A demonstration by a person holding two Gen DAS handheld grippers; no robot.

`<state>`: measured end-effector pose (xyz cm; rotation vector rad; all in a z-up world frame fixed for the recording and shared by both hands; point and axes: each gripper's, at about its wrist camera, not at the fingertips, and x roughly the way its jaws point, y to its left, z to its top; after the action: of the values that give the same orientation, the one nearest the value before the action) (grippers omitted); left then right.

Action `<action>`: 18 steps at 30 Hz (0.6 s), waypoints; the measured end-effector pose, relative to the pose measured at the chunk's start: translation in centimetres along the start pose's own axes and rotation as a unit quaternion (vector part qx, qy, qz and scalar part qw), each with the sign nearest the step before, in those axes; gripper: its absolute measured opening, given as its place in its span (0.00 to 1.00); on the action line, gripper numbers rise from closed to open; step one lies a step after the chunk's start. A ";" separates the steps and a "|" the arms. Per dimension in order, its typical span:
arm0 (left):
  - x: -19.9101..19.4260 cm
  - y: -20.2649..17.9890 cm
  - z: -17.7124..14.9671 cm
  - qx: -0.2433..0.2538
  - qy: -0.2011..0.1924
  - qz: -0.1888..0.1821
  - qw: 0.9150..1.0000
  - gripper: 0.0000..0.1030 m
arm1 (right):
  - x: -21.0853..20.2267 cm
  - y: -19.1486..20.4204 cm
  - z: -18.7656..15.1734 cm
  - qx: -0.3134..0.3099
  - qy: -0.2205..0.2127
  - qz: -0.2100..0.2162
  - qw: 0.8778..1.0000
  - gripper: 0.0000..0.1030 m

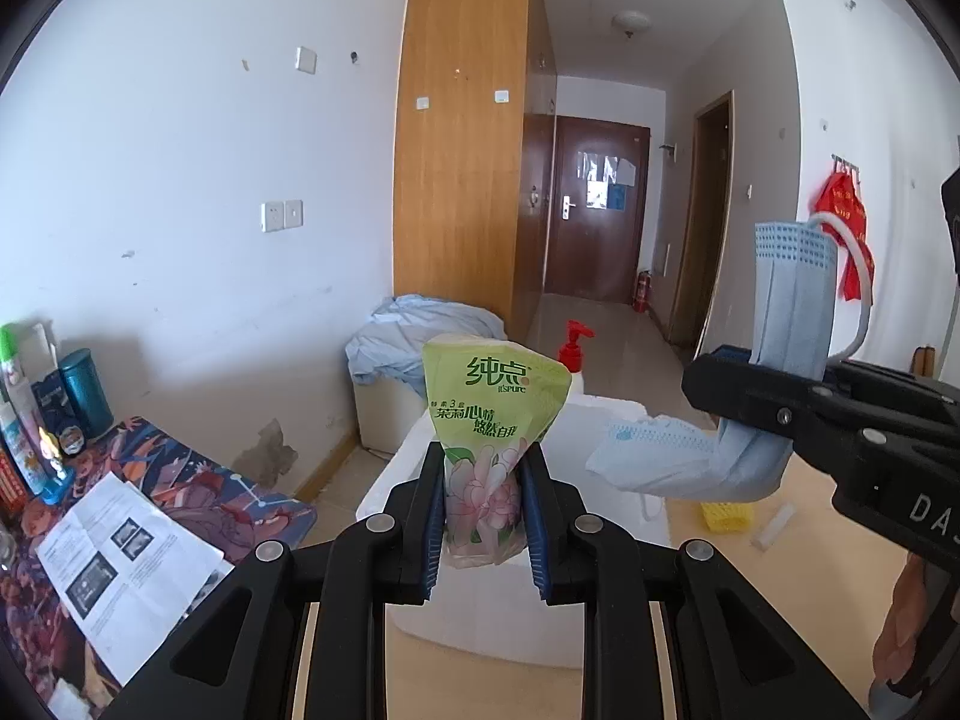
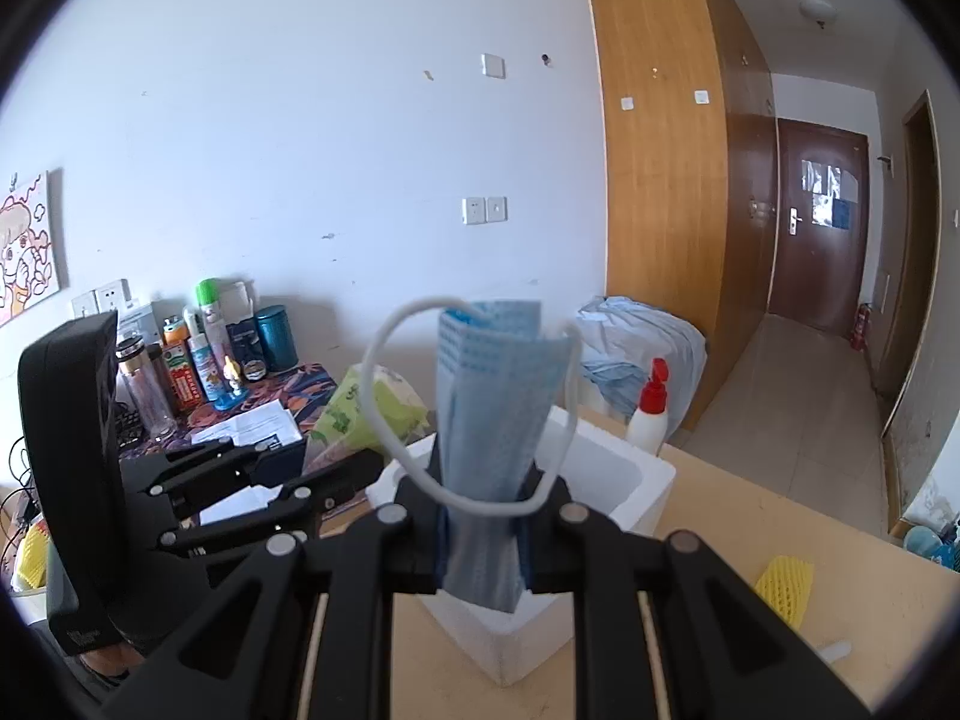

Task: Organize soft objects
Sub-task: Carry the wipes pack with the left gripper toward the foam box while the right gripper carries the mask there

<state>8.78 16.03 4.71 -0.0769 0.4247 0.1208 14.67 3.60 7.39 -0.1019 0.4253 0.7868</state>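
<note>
Left gripper [image 1: 483,516] pinches green tissue pack [image 1: 489,420], pack squeezed narrow between blue pads, upright, held above white foam box [image 1: 600,420]. Right gripper [image 2: 483,531] clamps folded blue face mask [image 2: 495,396], white ear loop [image 2: 384,420] dangling around it; mask sticks up, also above foam box. Both grippers side by side, near each other. Box sits on tan table [image 2: 750,516]. Yellow foam net [image 2: 783,591] lies on table nearby.

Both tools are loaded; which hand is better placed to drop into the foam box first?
Probably right: the right tool holds the face mask directly above the foam box opening; the left tool, gripping the tissue pack, looks nearer its rim.
</note>
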 end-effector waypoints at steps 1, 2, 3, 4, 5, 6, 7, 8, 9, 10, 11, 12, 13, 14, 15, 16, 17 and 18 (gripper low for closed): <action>0.3 0.0 0.1 0.001 0.001 0.000 1.000 0.24 | 0.3 -0.1 0.1 0.001 0.000 0.000 1.000 0.20; 0.9 0.0 0.1 0.002 0.004 -0.002 1.000 0.24 | 0.5 -0.2 0.1 0.001 0.001 0.000 1.000 0.20; 1.2 0.0 0.2 0.002 0.006 -0.003 1.000 0.24 | 0.8 -0.4 0.2 0.003 0.001 -0.001 1.000 0.20; 1.6 0.0 0.2 0.002 0.008 -0.003 1.000 0.24 | 1.1 -0.6 0.3 0.005 0.000 -0.001 1.000 0.20; 2.0 0.0 0.2 0.002 0.009 -0.004 1.000 0.24 | 1.3 -0.8 0.3 0.006 0.000 -0.001 1.000 0.20; 2.3 0.1 0.3 0.000 0.010 -0.004 1.000 0.24 | 1.5 -0.8 0.5 0.007 0.000 -0.001 1.000 0.20; 2.6 0.2 0.3 0.000 0.012 -0.005 1.000 0.24 | 1.8 -1.0 0.6 0.009 0.000 -0.001 1.000 0.20; 3.0 0.3 0.3 -0.001 0.013 -0.007 1.000 0.24 | 2.1 -1.2 0.6 0.011 0.000 0.000 1.000 0.20; 3.3 0.3 0.3 -0.001 0.014 -0.007 1.000 0.24 | 2.5 -1.4 0.5 0.014 0.002 0.001 1.000 0.20; 3.7 0.4 0.4 -0.002 0.015 -0.007 1.000 0.24 | 2.8 -1.6 0.5 0.017 0.003 0.003 1.000 0.20; 4.1 0.4 0.4 -0.003 0.017 -0.008 1.000 0.24 | 3.0 -1.8 0.4 0.019 0.005 0.004 1.000 0.20; 4.5 0.4 0.5 -0.003 0.019 -0.010 1.000 0.24 | 3.2 -1.9 0.3 0.021 0.006 0.005 1.000 0.20; 4.8 0.4 0.4 -0.002 0.021 -0.010 1.000 0.24 | 3.4 -2.1 0.3 0.023 0.006 0.005 1.000 0.20; 5.1 0.4 0.4 -0.002 0.022 -0.010 1.000 0.24 | 3.5 -2.3 0.3 0.026 0.007 0.006 1.000 0.20; 5.3 0.4 0.4 -0.002 0.023 -0.011 1.000 0.24 | 3.6 -2.5 0.2 0.027 0.007 0.006 1.000 0.20; 5.6 0.3 0.4 0.000 0.026 -0.011 1.000 0.24 | 3.6 -2.6 0.2 0.030 0.007 0.007 1.000 0.20; 5.9 0.3 0.3 0.001 0.028 -0.011 1.000 0.24 | 3.7 -2.7 0.1 0.031 0.007 0.008 0.999 0.20; 6.2 0.2 0.3 0.002 0.030 -0.010 0.999 0.24 | 3.7 -2.7 0.1 0.032 0.007 0.008 0.999 0.20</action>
<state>14.50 16.94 2.39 -0.0811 0.4847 0.0975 18.96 4.21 5.79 -0.0450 0.4652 0.7890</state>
